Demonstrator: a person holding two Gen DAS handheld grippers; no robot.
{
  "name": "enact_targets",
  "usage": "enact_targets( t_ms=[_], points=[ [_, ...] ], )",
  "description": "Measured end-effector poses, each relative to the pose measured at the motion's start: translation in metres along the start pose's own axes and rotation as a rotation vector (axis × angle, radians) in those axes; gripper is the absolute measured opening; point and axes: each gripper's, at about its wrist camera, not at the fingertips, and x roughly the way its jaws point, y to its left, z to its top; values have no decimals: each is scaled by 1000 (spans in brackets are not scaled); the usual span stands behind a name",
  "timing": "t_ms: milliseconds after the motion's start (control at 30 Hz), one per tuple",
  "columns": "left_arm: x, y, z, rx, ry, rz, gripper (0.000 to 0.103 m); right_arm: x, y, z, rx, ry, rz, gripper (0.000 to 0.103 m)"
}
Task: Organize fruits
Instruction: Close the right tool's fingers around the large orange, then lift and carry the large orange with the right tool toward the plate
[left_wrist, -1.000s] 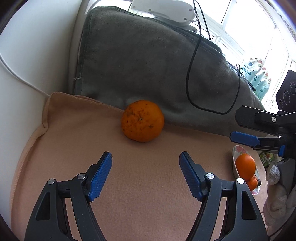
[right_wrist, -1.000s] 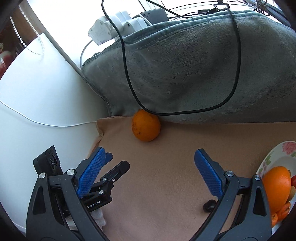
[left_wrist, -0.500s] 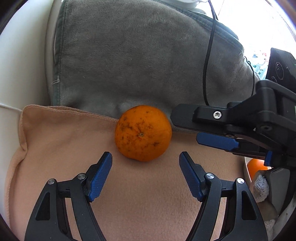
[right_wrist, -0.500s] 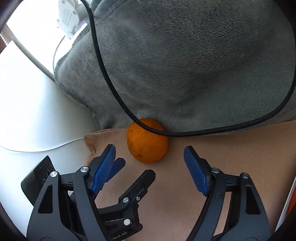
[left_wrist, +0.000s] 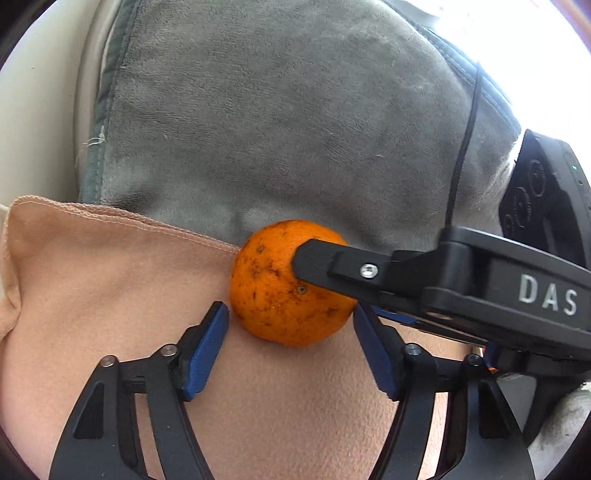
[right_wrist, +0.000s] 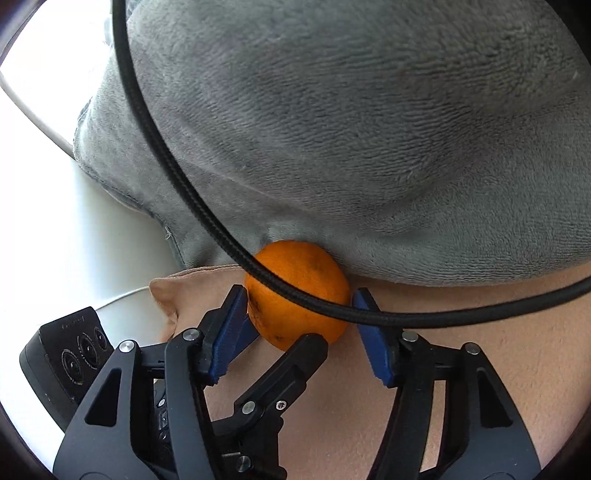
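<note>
orange (left_wrist: 280, 291) wedged at grey cushion (left_wrist: 295, 129) edge on tan cloth (left_wrist: 110, 288) | left gripper (left_wrist: 291, 339) closing, pads just short – not clamped | right gripper (right_wrist: 299, 328) closing, pads flanking orange, contact unclear – likely double-grip to stop roll

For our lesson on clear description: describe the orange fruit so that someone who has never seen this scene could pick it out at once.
Find the big grey plush cushion with a peach-coloured cloth spread below it. Where the cushion meets the cloth sits the orange, between blue-padded gripper fingers. It is the only round, bright orange thing there, its peel flecked with brown.
</note>
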Motion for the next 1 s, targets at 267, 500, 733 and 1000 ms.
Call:
enact_targets(
  t_ms=[267,500,733,1000],
  points=[
    [-5,9,-4,-2,-6,-8,65,6,11,1,-14,-9,-8,60],
    [-1,-24,4,29,-9,18,65,-12,15,-7,-7,-8,8,60],
    [-22,-44,-9,54,-21,31,61,-36,28,-17,-61,-33,1,58],
    [-29,-70,-36,73,-18,53,59,-51,19,-29,-86,-29,-1,45]
  ],
)
